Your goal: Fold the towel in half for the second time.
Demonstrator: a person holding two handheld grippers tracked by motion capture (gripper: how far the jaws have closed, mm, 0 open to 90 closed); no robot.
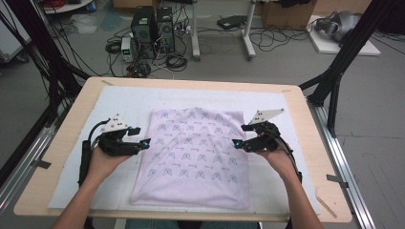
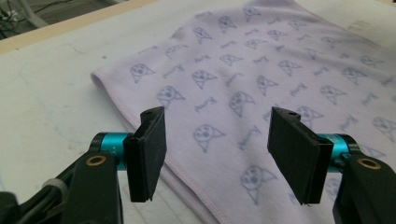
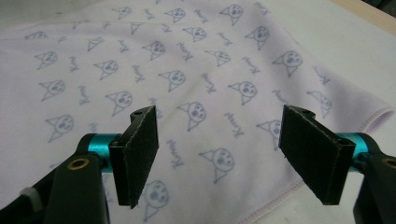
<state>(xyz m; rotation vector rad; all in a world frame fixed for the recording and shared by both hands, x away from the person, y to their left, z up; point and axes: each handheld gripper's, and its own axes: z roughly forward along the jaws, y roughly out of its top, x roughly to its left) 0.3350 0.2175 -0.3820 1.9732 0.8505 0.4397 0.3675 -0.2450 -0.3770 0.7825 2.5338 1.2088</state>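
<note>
lilac printed cloth (image 1: 193, 155) lies flat between the left gripper (image 1: 140, 137) and right gripper (image 1: 241, 135), both wide open, empty, poised over its side edges for grasping.

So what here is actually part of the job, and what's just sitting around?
Part of the job:
- pink cloth with a blue print, lying flat
- left gripper, open at its left edge
- right gripper, open at its right edge
- table with its white mat

Just lying about:
- computer towers on the floor
- cables
- cardboard box
</note>
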